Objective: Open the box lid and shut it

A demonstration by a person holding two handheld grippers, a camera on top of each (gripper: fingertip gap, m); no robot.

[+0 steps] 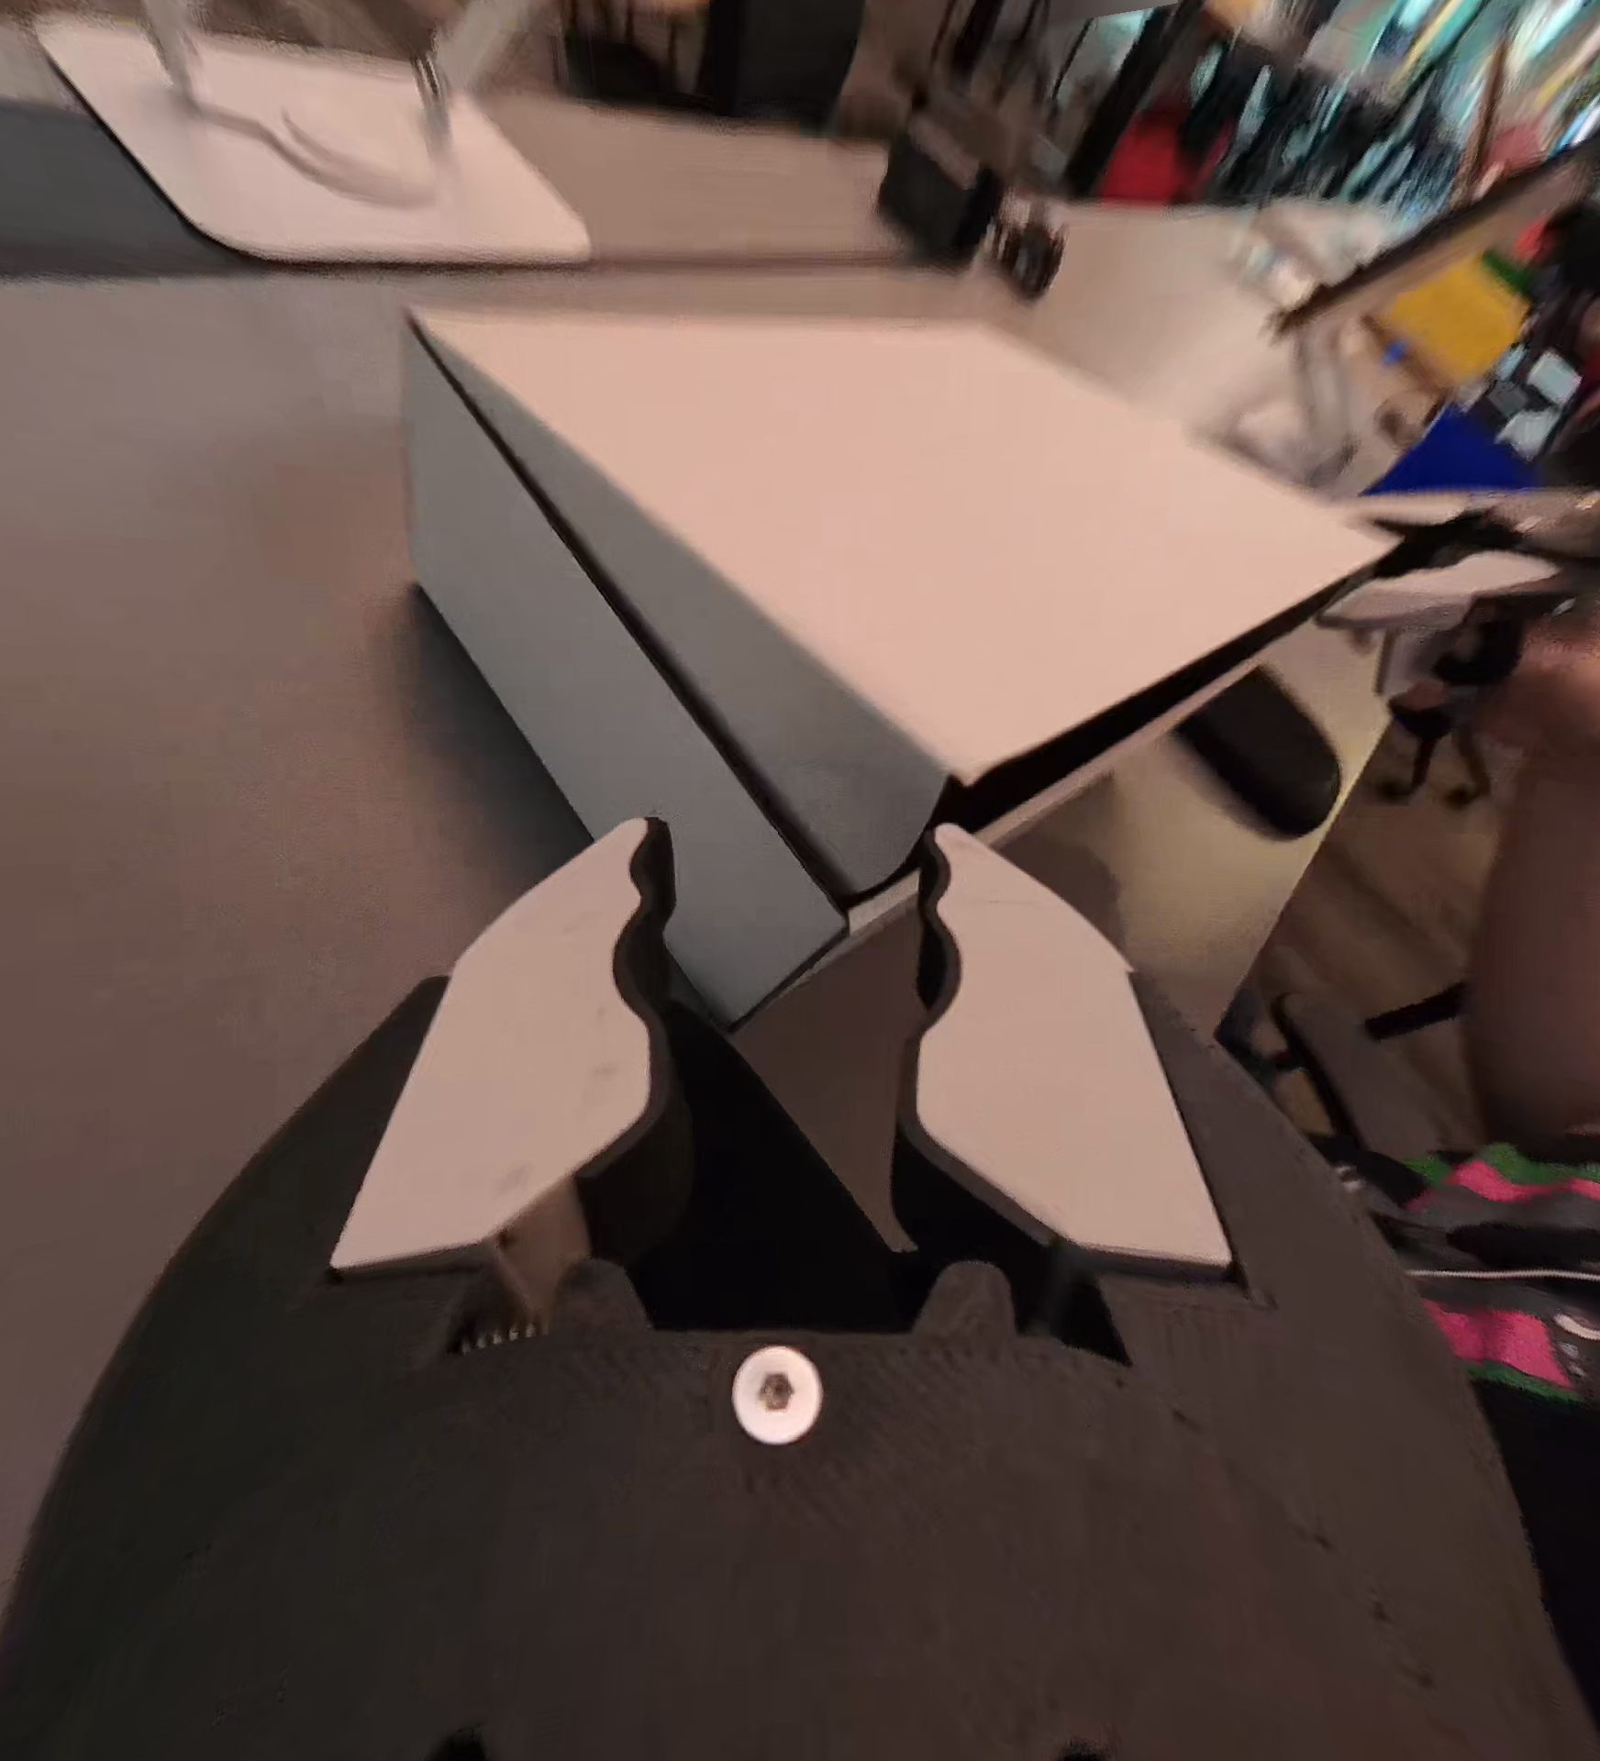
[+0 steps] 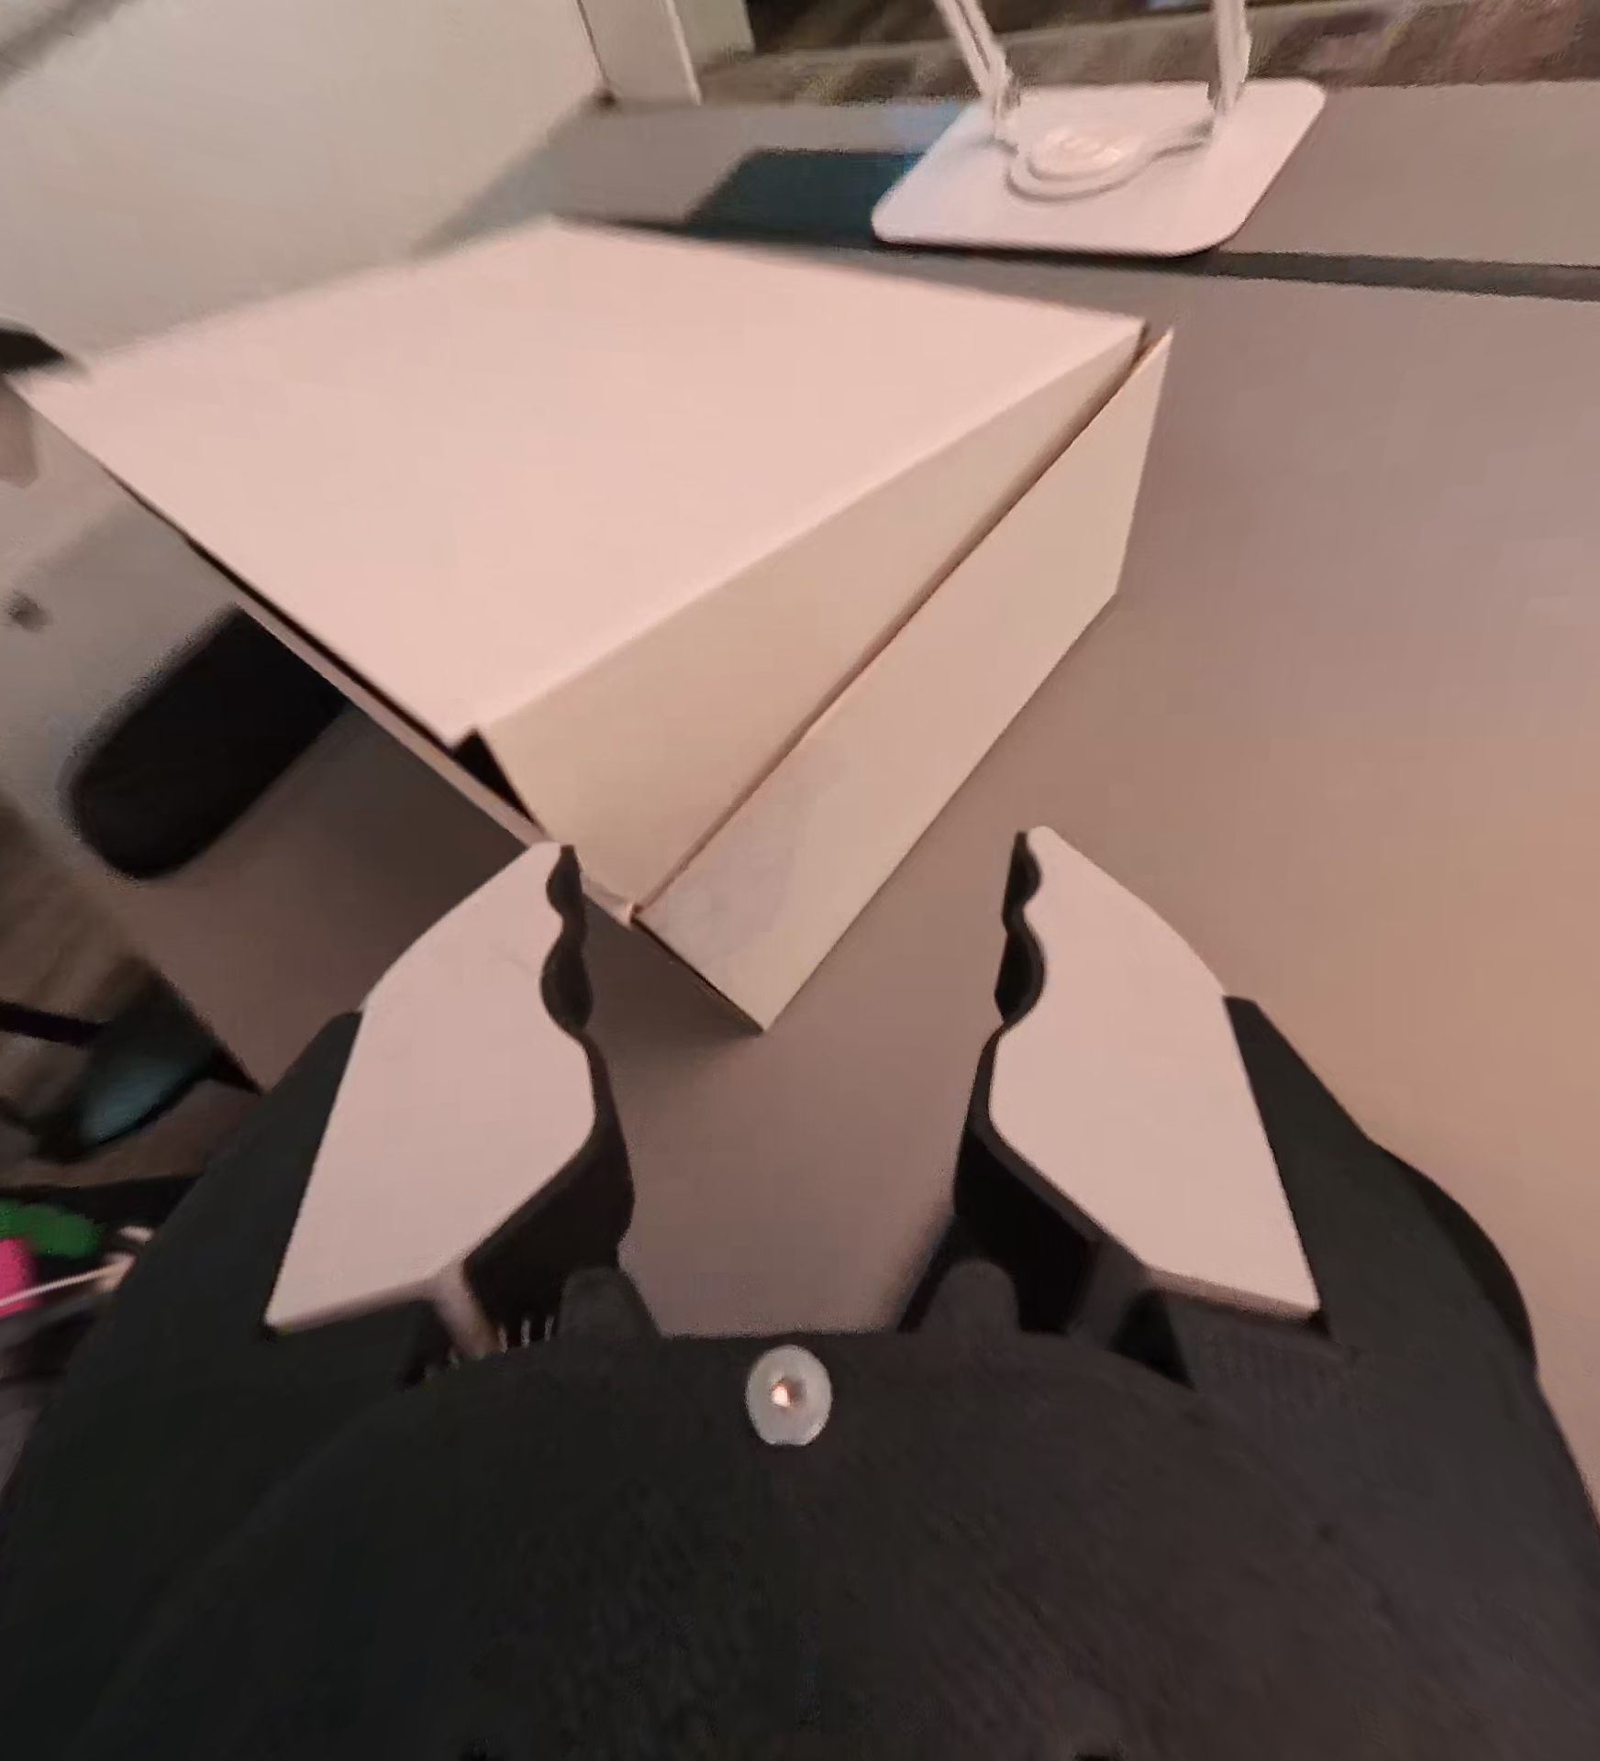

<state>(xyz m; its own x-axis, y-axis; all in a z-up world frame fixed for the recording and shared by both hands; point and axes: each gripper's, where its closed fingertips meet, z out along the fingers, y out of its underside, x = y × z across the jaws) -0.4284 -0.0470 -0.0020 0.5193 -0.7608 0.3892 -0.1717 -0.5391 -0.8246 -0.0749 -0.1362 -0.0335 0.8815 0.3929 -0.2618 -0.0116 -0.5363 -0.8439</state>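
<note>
- The white cardboard box point(image 1: 586, 667) is sitting at the near edge of the grey table point(image 1: 158, 619), its lid point(image 2: 539, 476) lifted slightly along the front.
- The left gripper point(image 1: 791, 862) is holding its fingers apart, straddling the box's near left corner.
- The right gripper point(image 2: 791, 858), fingers also spread and empty, is facing the near right corner.
- The lid's front edge is running between both grippers, each equally near.

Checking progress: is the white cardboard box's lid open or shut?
Partly open. The white cardboard box's lid tilts up at the front, a dark gap beneath.
</note>
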